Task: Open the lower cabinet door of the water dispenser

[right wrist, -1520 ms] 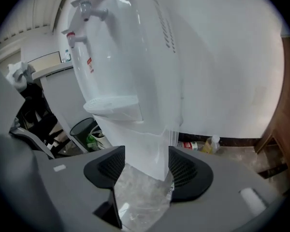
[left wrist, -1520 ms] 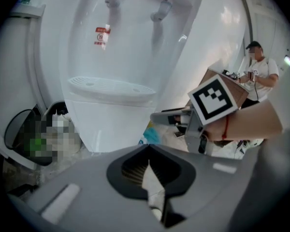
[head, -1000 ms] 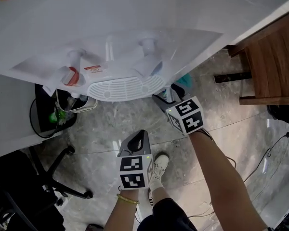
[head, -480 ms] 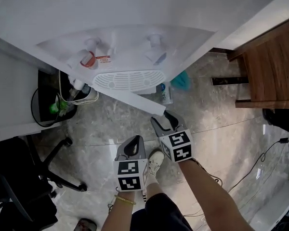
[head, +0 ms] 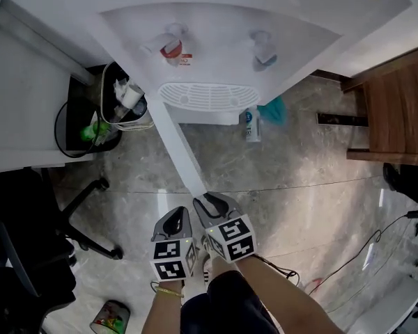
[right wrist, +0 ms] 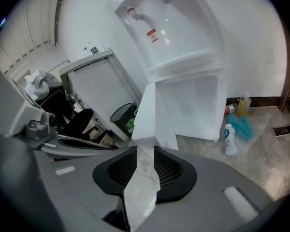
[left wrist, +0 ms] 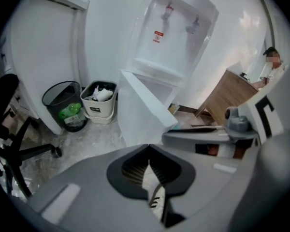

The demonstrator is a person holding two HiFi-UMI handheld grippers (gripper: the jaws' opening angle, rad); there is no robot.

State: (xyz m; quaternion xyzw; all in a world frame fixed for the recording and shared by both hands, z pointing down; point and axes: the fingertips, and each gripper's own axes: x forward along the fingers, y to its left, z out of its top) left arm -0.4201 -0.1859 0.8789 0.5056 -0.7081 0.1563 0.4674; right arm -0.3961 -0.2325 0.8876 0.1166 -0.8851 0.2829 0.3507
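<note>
While the lower cabinet door point(head: 177, 148) stands swung out from the water dispenser point(head: 216, 54), the head view puts the right gripper point(head: 209, 202) at its free edge, with the left gripper point(head: 178, 218) just beside. Left gripper view — jaws pressed together, empty. Right gripper view — jaws pinch the door's edge.

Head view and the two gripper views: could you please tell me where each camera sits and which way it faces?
Head view: on the person's head, looking steeply down over the water dispenser to the floor; the forearms, left gripper and right gripper show.
Left gripper view: on the left gripper, facing the dispenser's front; its shut jaws and the right gripper show.
Right gripper view: on the right gripper, looking along jaws clamped on the cabinet door; the left gripper shows at left.
Shared: both gripper views show the open door.
</note>
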